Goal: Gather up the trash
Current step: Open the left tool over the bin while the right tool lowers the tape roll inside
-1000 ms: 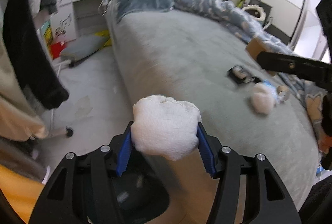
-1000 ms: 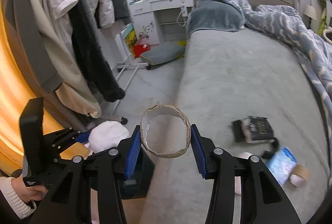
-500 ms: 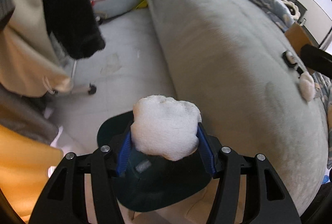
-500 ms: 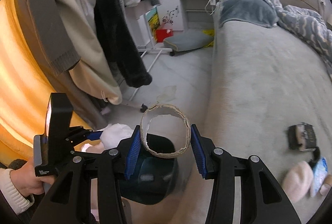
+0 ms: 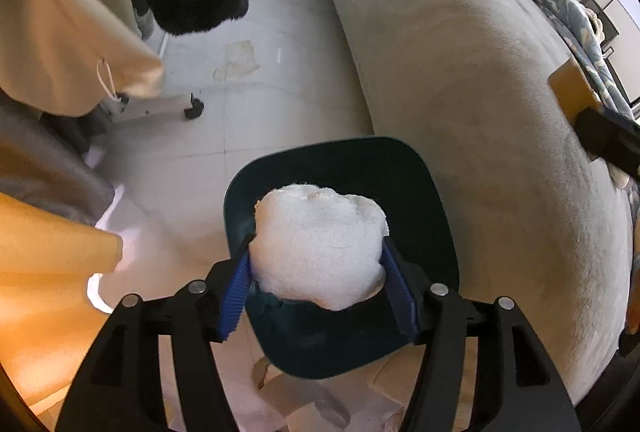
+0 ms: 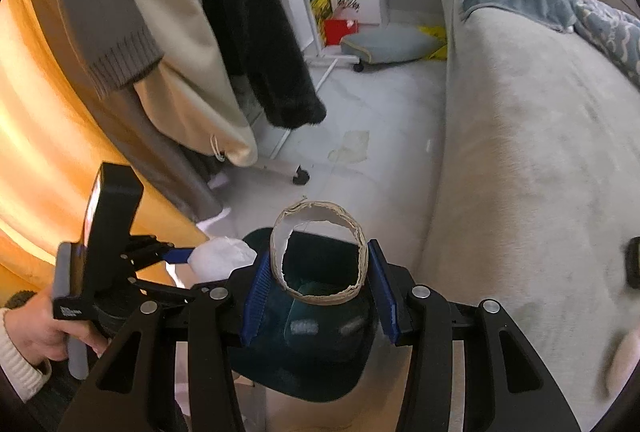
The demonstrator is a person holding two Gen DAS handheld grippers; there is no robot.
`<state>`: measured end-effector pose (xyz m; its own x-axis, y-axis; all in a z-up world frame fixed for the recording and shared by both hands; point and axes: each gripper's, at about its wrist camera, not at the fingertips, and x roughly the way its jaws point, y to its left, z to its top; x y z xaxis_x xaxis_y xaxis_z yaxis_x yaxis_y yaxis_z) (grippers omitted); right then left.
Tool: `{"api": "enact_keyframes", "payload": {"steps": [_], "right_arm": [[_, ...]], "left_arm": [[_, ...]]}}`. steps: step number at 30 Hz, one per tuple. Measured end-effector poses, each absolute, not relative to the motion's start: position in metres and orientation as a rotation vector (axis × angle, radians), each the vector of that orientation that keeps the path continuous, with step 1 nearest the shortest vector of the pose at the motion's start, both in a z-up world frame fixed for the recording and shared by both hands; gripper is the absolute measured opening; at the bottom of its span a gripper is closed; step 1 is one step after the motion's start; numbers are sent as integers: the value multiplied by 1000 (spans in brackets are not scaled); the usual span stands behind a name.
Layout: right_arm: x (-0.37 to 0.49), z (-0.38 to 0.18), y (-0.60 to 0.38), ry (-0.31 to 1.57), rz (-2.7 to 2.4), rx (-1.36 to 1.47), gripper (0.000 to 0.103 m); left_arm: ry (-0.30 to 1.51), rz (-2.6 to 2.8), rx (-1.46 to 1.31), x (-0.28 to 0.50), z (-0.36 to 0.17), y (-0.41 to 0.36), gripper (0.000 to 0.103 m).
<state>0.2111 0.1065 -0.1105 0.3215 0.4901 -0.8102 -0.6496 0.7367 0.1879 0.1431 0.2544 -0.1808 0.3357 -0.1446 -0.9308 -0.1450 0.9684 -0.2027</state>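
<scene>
Left wrist view: you hold the wad [image 5: 318, 246] right over the bin [image 5: 434, 200], ready to drop.
Your left gripper [image 5: 316, 282] has just been opening, wad still between its pads; your right gripper [image 6: 320, 286] is clenched on the cardboard ring [image 6: 318, 252] above the same bin, beside the bed [image 5: 480, 72]. Release next.

Both grippers are made of black plastic, with open triangular cut-outs in the arms and round silver screws at the joints; the left gripper [image 5: 316, 268] and the right gripper [image 6: 320, 274] carry ribbed blue pads [image 5: 234, 292] on the fingers. The person's hand [image 6: 48, 336] comes out of a cream knitted sleeve [image 6: 16, 368] with a ribbed cuff.
</scene>
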Motion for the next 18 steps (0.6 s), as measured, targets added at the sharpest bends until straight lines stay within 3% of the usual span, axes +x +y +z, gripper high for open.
{"api": "enact_keyframes", "payload": {"steps": [5,10,18], "right_arm": [[213,-139,119,1062,765,-209,47],[214,-166,127,1111,757,-244,47],[211,-197,133,1180,739,-251,47]], "left_arm": [[1257,-11,-270,138,-184,260,69],[1236,-25,-298,134,-177,267,82],[1193,-37,-314,129,-166,277,86]]}}
